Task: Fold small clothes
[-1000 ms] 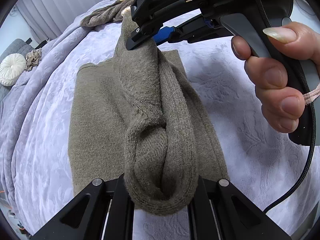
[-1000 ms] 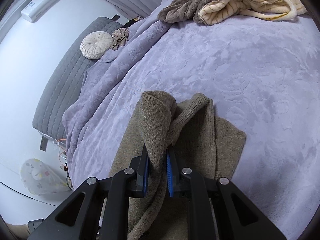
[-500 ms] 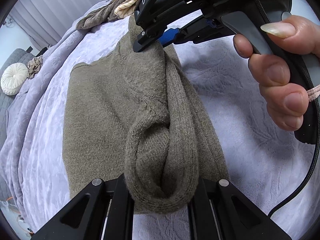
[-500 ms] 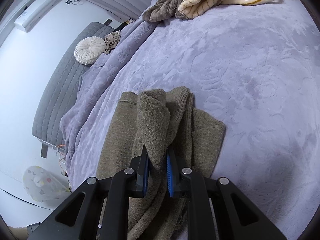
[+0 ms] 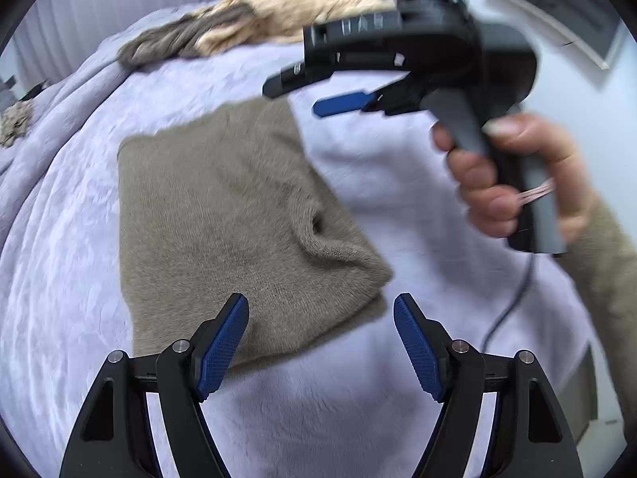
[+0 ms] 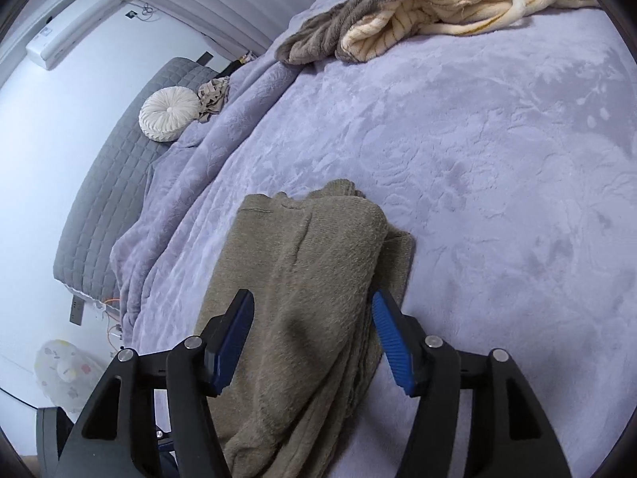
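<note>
Both grippers, left (image 5: 320, 338) and right (image 6: 312, 336), hang wide apart and empty over the folded sweater (image 5: 223, 215), whose loosely rolled edge could spring open unpressed.

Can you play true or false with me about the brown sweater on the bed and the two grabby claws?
1. The brown sweater lies folded on the purple blanket. True.
2. The left gripper is squeezing the sweater. False: its jaws stand wide open with nothing pinched between them.
3. The right gripper is open too. True: the sweater shows between its spread fingers, but they do not clamp it.
4. A round white cushion sits on top of the sweater. False: it lies far off by the grey headboard.
5. A striped cream garment is heaped at the far side of the bed. True.
6. The sweater is bright red. False: it is brownish olive.
</note>
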`<control>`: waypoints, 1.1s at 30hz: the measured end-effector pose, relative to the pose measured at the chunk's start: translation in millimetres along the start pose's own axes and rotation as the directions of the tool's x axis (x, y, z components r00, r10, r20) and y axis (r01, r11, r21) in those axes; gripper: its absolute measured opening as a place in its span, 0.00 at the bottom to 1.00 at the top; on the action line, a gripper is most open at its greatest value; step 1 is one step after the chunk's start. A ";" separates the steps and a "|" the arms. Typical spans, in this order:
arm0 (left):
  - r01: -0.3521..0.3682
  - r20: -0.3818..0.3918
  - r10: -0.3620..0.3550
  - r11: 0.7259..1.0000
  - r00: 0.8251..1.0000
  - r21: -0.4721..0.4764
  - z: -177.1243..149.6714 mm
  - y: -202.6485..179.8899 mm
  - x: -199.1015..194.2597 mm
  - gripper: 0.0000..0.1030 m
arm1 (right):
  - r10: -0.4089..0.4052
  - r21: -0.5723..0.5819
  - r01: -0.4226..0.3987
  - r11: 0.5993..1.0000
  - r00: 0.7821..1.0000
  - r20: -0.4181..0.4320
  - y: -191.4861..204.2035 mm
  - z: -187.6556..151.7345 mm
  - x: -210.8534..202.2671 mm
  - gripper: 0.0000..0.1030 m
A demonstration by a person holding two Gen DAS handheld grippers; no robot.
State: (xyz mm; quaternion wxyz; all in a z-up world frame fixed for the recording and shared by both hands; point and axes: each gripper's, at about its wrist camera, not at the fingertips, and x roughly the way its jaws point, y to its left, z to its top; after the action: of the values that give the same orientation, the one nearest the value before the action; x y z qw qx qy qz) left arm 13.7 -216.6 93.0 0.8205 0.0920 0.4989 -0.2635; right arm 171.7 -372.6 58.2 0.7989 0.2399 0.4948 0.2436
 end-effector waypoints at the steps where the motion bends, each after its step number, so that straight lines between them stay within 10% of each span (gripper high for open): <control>1: 0.017 0.038 -0.017 1.000 0.999 0.007 0.9 4.9 -13.1 0.74 | -0.002 -0.020 0.003 1.000 1.000 0.023 7.1 -3.8 -8.5 0.64; 5: 0.107 0.127 -0.096 0.990 0.987 -0.090 21.7 45.4 -27.3 0.79 | 0.076 -0.122 -0.071 0.990 0.996 0.039 40.6 -19.2 -20.0 0.64; 10: 0.014 0.058 0.000 0.970 0.998 -0.243 30.6 95.1 19.8 0.79 | 0.176 -0.041 -0.178 0.983 0.983 -0.049 43.1 -30.9 12.6 0.64; 14: -0.093 -0.042 0.085 0.958 0.995 -0.272 13.1 117.7 53.9 0.79 | 0.086 0.027 -0.084 0.996 0.993 -0.083 17.1 -41.3 34.3 0.58; 18: 0.070 -0.047 -0.098 0.909 0.994 -0.412 -7.9 150.0 70.4 0.83 | 0.113 0.113 -0.107 0.988 0.992 -0.050 -7.5 -48.4 32.5 0.49; 26: 0.113 0.061 -0.096 0.888 0.993 -0.445 28.7 171.6 42.2 0.82 | -0.013 -0.005 0.013 1.000 0.999 -0.044 27.2 -32.1 24.8 0.53; 33: -0.035 -0.132 -0.037 0.859 0.991 -0.510 58.6 215.9 106.8 0.85 | -0.104 0.010 0.105 0.994 0.992 -0.073 23.0 -6.3 54.9 0.53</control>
State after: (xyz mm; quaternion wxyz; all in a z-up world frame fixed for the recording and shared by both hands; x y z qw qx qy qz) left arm 210.8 -94.9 4.6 0.7791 -0.1114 0.6060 -0.1152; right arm 184.0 -319.8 33.1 0.7903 0.2104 0.5371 0.2066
